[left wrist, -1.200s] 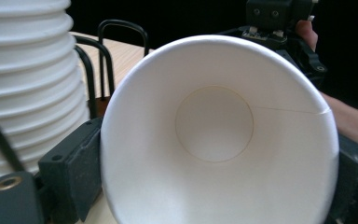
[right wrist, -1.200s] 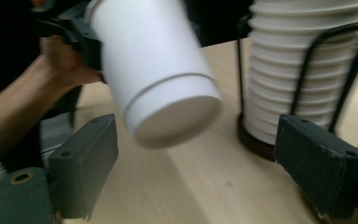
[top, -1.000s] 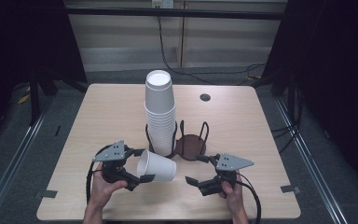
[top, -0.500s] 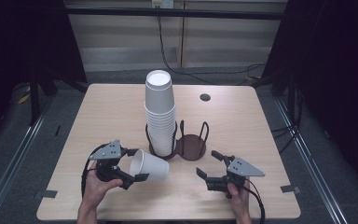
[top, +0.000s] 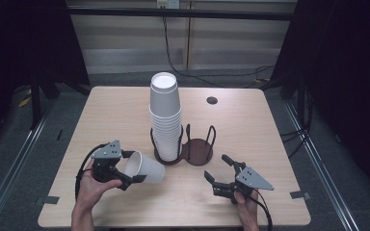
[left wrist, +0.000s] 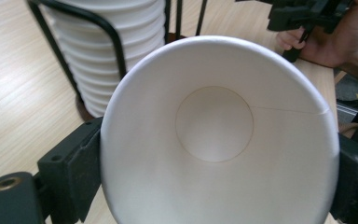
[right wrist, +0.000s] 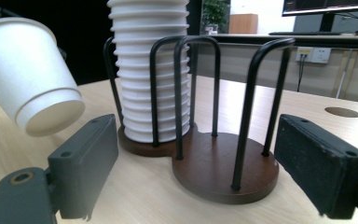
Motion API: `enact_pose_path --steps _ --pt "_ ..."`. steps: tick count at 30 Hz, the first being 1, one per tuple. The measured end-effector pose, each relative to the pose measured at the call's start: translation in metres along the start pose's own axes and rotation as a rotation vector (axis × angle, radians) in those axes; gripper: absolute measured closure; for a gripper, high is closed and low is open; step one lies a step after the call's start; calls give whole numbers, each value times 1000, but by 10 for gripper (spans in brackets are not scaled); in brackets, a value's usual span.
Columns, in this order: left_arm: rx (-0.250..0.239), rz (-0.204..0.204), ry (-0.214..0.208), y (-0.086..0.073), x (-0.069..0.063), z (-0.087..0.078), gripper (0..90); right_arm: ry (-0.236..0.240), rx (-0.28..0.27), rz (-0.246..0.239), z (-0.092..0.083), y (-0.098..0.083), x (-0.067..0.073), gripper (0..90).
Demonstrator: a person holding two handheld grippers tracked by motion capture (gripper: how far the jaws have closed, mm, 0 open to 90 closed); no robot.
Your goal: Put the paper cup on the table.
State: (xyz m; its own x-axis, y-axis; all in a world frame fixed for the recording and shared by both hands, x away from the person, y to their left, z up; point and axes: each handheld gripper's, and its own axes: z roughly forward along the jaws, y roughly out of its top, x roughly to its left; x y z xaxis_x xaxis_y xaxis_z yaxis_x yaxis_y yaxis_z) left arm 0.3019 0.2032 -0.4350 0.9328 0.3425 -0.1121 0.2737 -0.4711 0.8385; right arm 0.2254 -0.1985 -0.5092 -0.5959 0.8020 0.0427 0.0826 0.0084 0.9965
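Right gripper [right wrist: 193,163] jaws wide apart, nothing between the pads. Ahead: wire cup holder [right wrist: 223,168], stack of cups [right wrist: 151,70] in its left ring (right ring bare). Tilted cup [right wrist: 30,74] at left.

Cup stack [top: 165,120] stands in the holder's [top: 197,151] left bay — loose cup [top: 145,167] lies just left.

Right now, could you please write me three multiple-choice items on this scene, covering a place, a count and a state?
1. Where is the tall stack of white paper cups?
A. In the left bay of the black wire cup holder
B. In the right bay
C. Lying on the light wooden table

2. How many bays hold no cups?
A. None
B. One
C. Two

3. The left gripper is
A. open
B. gripping the single white paper cup
C. holding the holder

A: the stack fills the left bay. B: the right bay's brown base is bare. B: the jaws clamp the cup's sides.
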Motion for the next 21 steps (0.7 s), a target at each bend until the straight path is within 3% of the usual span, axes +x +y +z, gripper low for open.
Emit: enact_pose_path --steps 6,15,17,21 --pt "18 -24 65 1 11 -10 95 -52 -28 -6 -2 -1 1 125" --pt "65 -41 124 1 24 -22 93 -55 -69 -18 -5 -3 2 124" --pt "61 -57 131 2 25 -24 93 -54 -67 -16 -5 -3 2 124" --pt "58 -45 146 6 29 -30 92 -56 -69 -17 -5 -3 2 124"
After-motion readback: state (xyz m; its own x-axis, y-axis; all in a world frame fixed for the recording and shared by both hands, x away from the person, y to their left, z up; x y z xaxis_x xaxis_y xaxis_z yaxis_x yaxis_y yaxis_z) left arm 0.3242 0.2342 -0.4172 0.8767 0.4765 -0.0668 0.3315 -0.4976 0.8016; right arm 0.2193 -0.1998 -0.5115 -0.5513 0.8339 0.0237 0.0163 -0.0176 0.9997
